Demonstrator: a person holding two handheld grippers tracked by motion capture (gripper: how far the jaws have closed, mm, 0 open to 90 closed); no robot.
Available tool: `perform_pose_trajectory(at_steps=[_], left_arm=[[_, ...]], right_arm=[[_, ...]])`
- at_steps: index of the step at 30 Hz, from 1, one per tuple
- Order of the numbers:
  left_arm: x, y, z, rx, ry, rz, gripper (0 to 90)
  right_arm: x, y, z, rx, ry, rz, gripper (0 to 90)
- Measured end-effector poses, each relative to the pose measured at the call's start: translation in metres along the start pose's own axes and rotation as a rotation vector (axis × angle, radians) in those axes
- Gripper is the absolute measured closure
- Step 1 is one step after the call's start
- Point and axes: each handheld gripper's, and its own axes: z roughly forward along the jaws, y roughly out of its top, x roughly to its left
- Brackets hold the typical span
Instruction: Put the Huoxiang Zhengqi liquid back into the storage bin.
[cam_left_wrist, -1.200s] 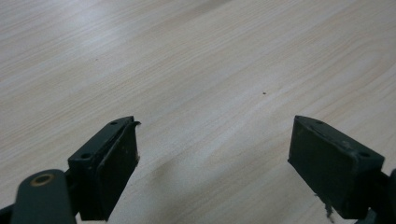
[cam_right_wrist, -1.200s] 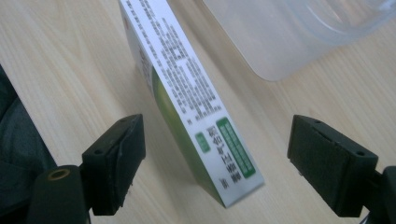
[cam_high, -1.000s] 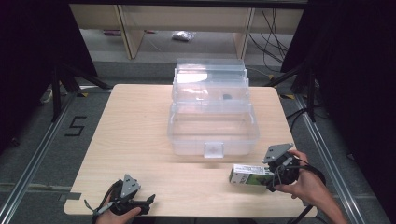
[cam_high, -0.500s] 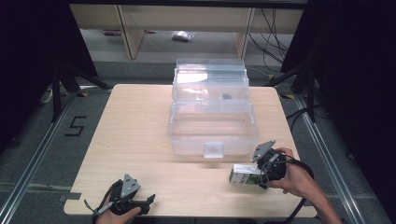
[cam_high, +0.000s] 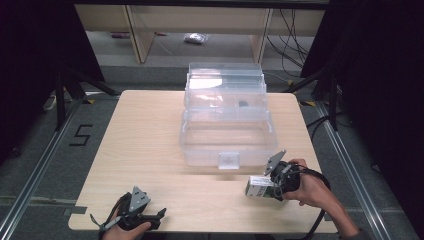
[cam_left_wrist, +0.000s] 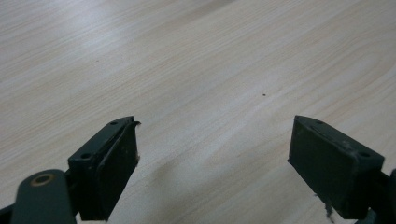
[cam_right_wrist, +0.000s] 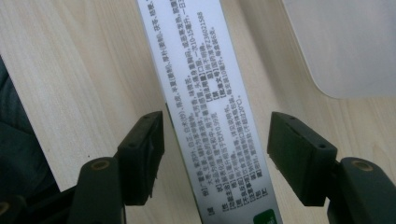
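Two tools sit low in the high view. Since a second ago the right tool (cam_high: 272, 187) has slid left and down over the carton (cam_high: 259, 187), which lay just left of it before and has not moved on the table (cam_high: 150, 145). Its jaws have just been closing; in the right gripper view they straddle the carton (cam_right_wrist: 212, 116) with gaps on both sides, so nothing is gripped yet. The left tool (cam_high: 150, 220), at lower left, has stayed put, jaws wide apart over bare wood (cam_left_wrist: 210, 154). The carton's white face carries dense black Chinese print with a green patch at its bottom end. A "5" (cam_high: 81, 135) marks the floor at left. The clear box (cam_high: 227, 135) stands mid-frame, unchanged.
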Motion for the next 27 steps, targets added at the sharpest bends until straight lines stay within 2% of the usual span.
perform_pose_trajectory(at_steps=[1,2,9,10,11,12,13,14,15,16,17,18,19,22,25,27], left_arm=[[0.000,0.000,0.000,-0.001,0.004,0.002,15.0],[0.000,0.000,0.000,-0.004,-0.006,0.002,15.0],[0.000,0.000,0.000,-0.011,0.000,0.001,15.0],[0.000,0.000,0.000,-0.002,-0.002,0.004,15.0],[0.000,0.000,0.000,0.000,-0.007,0.007,15.0],[0.000,0.000,0.001,0.000,-0.002,0.005,15.0],[-0.001,0.000,0.001,0.001,0.014,0.007,15.0],[-0.001,0.000,0.001,0.001,0.014,0.007,15.0],[0.000,0.000,0.000,-0.001,-0.005,0.004,15.0],[0.000,0.000,0.000,-0.001,-0.005,0.004,15.0],[0.000,0.000,0.000,-0.001,-0.004,0.000,15.0],[0.000,0.000,0.000,-0.001,-0.006,0.001,15.0],[0.000,0.000,0.000,-0.001,0.004,0.000,15.0],[-0.001,0.000,0.002,-0.019,0.023,-0.021,15.0],[-0.001,0.000,0.002,-0.019,0.021,-0.021,15.0],[-0.001,0.000,0.002,-0.018,0.015,-0.019,15.0]], right_arm=[[0.000,0.001,0.001,0.024,0.024,0.005,41.5],[-0.001,0.001,0.001,0.027,0.025,-0.001,42.0],[-0.001,0.003,0.005,0.036,0.028,-0.031,49.1],[0.001,0.004,0.005,0.062,0.039,-0.016,50.5],[0.000,0.004,0.006,0.061,0.039,-0.017,52.3],[0.000,0.005,0.007,0.073,0.049,-0.039,54.5],[0.000,0.005,0.008,0.082,0.048,-0.040,55.5],[0.000,0.005,0.008,0.082,0.048,-0.040,55.5],[-0.001,0.007,0.008,0.111,0.042,-0.075,59.1],[-0.001,0.007,0.008,0.111,0.042,-0.075,59.1],[-0.001,0.008,0.008,0.120,0.048,-0.097,60.3],[0.000,0.009,0.007,0.140,0.051,-0.080,63.1],[-0.002,0.011,0.007,0.157,0.067,-0.089,64.3],[-0.004,0.014,0.006,0.171,0.070,-0.123,64.7],[-0.003,0.015,0.003,0.170,0.067,-0.120,64.8],[-0.004,0.020,-0.007,0.141,0.068,-0.132,64.8]])
